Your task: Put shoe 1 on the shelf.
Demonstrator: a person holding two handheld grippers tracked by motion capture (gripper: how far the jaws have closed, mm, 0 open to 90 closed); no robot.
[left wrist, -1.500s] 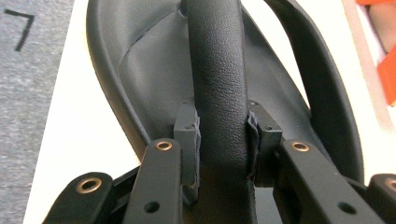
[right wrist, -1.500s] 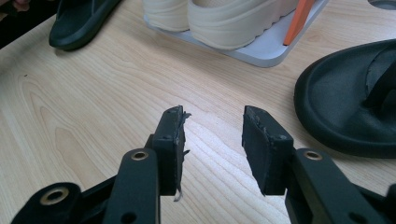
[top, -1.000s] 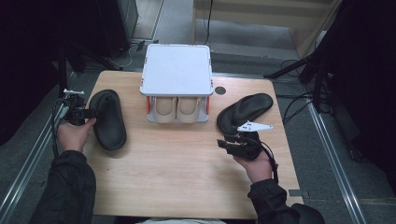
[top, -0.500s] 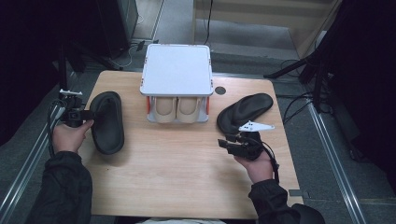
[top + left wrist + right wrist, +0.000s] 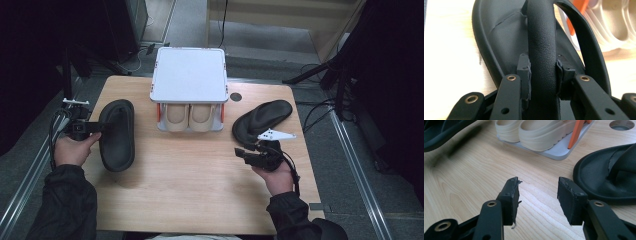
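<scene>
My left gripper (image 5: 96, 127) is shut on the strap (image 5: 541, 45) of a black sandal (image 5: 117, 134) at the table's left; in the left gripper view the gripper (image 5: 542, 72) has both pads pressed on that strap. The sandal (image 5: 441, 132) hangs a little above the wood and casts a shadow under it. My right gripper (image 5: 243, 151) is open at the right, and in its own view the right gripper (image 5: 537, 195) has only bare wood between the jaws, which have just been opening. The second black sandal (image 5: 262, 119) lies just beyond and right of it (image 5: 609, 177).
A white two-level shoe rack (image 5: 190, 75) stands at the table's far middle, with a pair of beige shoes (image 5: 190, 117) on its lower shelf (image 5: 559, 151). A round hole (image 5: 236, 96) sits in the tabletop right of the rack. Bare wood lies between the two hands.
The left hand and the sandal it holds have shifted slightly left and toward the near edge. The right hand has stayed in place.
</scene>
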